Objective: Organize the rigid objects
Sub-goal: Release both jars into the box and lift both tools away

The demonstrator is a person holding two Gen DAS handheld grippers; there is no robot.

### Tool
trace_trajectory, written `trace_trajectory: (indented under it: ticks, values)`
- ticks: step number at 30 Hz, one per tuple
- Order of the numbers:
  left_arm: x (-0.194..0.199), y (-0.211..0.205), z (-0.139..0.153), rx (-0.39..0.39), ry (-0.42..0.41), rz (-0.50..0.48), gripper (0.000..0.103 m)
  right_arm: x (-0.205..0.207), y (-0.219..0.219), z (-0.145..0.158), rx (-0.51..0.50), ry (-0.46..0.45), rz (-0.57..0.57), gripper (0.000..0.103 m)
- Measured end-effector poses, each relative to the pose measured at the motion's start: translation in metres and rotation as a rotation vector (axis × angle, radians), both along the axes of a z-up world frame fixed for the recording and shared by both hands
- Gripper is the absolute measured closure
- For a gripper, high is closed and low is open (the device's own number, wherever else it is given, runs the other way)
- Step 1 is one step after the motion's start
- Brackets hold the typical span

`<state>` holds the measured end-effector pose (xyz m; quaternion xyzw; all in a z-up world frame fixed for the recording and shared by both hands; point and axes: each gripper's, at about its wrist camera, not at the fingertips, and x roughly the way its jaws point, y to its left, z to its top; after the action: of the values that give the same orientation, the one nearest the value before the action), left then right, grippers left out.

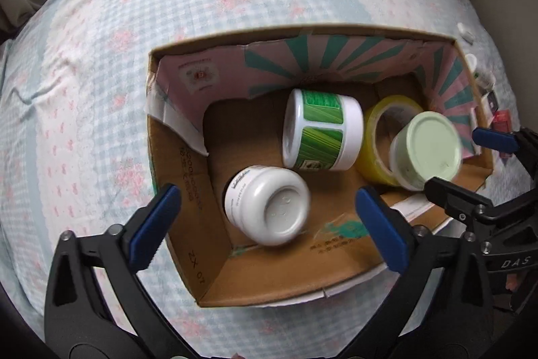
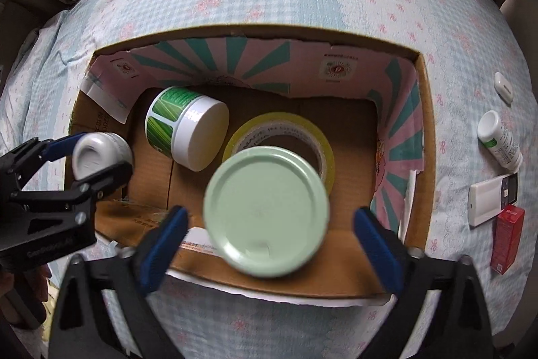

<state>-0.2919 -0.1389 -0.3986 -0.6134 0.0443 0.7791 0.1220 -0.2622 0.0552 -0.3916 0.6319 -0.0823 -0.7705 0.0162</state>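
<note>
Left wrist view: the left gripper (image 1: pixel 267 221) hangs over the near left part of an open cardboard box (image 1: pixel 188 214) that sits on a checked bedspread (image 1: pixel 101 63). Its blue fingers (image 1: pixel 155 226) are spread wide, touching nothing. Between them, on the box floor, a white jar (image 1: pixel 269 206) lies on its side with its base toward the camera. Beyond it a green-labelled tub (image 1: pixel 321 130) also lies on its side. To the right a yellow tape roll (image 1: pixel 373 137) lies in the box, with a jar with a pale green lid (image 1: pixel 427 150) in front of it. The right gripper (image 1: pixel 470 164) reaches in from the right edge, close to that jar; whether it touches the jar cannot be told here.

Right wrist view: the right gripper (image 2: pixel 270 232) is spread wide, its fingers (image 2: pixel 378 248) clear of the lidded jar on both sides. The jar's lid faces the camera over the near wall of the box, in front of the tape roll. The tub lies to the left; further left the left gripper (image 2: pixel 87 157) brackets the white jar. On the bedspread right of the box lie a white bottle (image 2: pixel 499 140), a white case (image 2: pixel 487 202) and a red carton (image 2: pixel 507 238).
</note>
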Motion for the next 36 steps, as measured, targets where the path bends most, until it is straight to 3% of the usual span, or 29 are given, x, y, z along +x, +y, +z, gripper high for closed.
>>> trace_trajectory:
  ticks: [4,12,21,28,36]
  values:
    - [0.002,-0.001,0.012,0.006,0.021,-0.017,0.000,0.011,0.005,0.011,0.052,0.037,0.006,0.000]
    - [0.014,-0.008,0.018,0.030,-0.006,0.001,0.000,0.032,0.010,0.019,0.061,0.005,-0.034,0.000]
    - [0.029,-0.017,0.039,0.027,0.013,0.035,0.000,0.031,0.008,0.041,0.077,0.046,-0.033,0.000]
    - [0.047,-0.020,0.073,0.037,0.055,0.047,0.000,0.035,0.012,0.077,0.046,0.111,-0.061,0.000]
    - [0.071,0.006,0.122,0.037,0.115,0.040,0.000,0.063,0.035,0.132,0.049,0.228,-0.089,0.000]
